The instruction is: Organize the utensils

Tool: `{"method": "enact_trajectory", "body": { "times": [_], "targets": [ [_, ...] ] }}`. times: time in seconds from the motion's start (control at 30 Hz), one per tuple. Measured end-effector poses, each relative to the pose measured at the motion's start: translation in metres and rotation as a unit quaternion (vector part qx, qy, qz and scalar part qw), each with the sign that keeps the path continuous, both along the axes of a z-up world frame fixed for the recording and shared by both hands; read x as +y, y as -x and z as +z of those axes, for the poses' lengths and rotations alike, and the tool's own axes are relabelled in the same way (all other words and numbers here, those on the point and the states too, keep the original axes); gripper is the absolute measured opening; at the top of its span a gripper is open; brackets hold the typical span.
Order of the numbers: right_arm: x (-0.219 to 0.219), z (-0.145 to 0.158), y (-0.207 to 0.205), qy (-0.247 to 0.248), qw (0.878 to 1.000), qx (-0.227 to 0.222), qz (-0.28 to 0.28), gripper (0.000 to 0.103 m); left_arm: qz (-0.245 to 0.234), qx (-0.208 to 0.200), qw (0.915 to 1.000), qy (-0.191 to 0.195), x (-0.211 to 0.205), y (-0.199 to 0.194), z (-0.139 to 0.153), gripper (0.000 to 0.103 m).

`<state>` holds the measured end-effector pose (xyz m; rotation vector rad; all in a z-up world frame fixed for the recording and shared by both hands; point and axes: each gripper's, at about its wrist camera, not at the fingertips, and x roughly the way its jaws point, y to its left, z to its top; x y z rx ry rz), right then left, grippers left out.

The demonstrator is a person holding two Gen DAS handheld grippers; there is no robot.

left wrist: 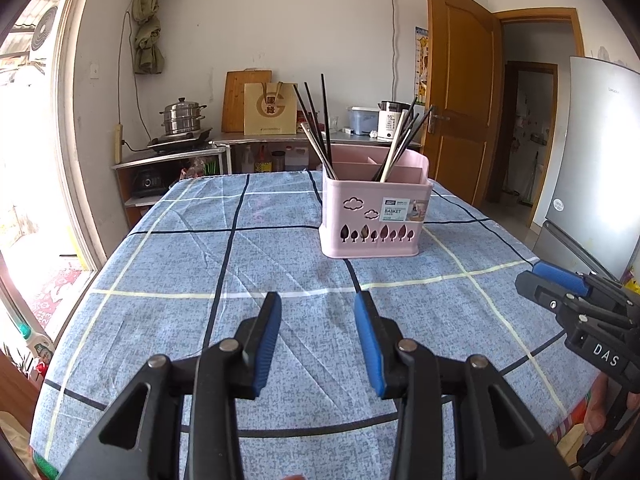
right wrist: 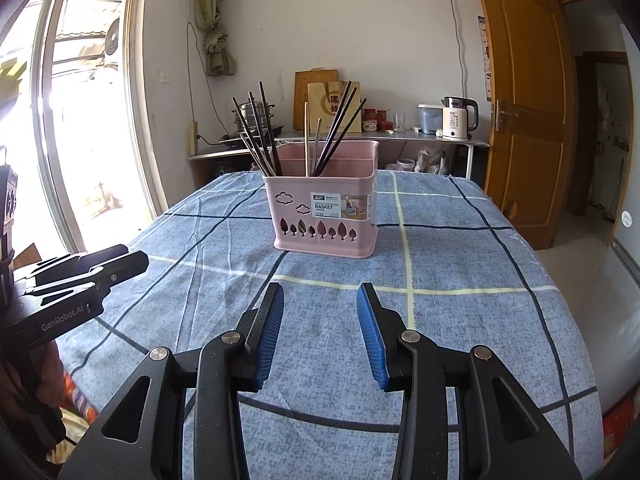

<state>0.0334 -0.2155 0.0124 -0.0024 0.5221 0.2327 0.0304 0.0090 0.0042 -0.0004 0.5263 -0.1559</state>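
A pink utensil basket [left wrist: 374,220] [right wrist: 326,214] stands upright on the table with the blue checked cloth [left wrist: 240,320] [right wrist: 460,320]. Dark chopsticks [left wrist: 316,120] [right wrist: 256,128] lean in its left compartment. More dark ones and a pale wooden one [left wrist: 396,144] [right wrist: 306,136] lean in another compartment. My left gripper [left wrist: 318,300] hovers over the cloth short of the basket, open, nothing between its blue pads. My right gripper [right wrist: 320,292] is likewise open and empty, short of the basket. Each gripper shows at the edge of the other's view.
Behind the table runs a metal counter [right wrist: 400,138] with a steamer pot [left wrist: 182,118], a cutting board, a paper bag and a kettle [right wrist: 456,118]. A fridge [left wrist: 596,160] stands to the right, a wooden door [right wrist: 516,92] behind, a bright window [right wrist: 80,120] to the left.
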Motion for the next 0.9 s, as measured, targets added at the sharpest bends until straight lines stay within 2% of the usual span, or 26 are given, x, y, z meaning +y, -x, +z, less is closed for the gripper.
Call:
{"method": "enact_trajectory", "body": {
  "times": [0.9],
  "targets": [
    [-0.0001, -0.0026, -0.0004, 0.006, 1.0, 0.003, -0.002, 0.039, 0.007, 0.003, 0.9999, -0.006, -0.0011, -0.0012, -0.0037, 0.04]
  ]
}}
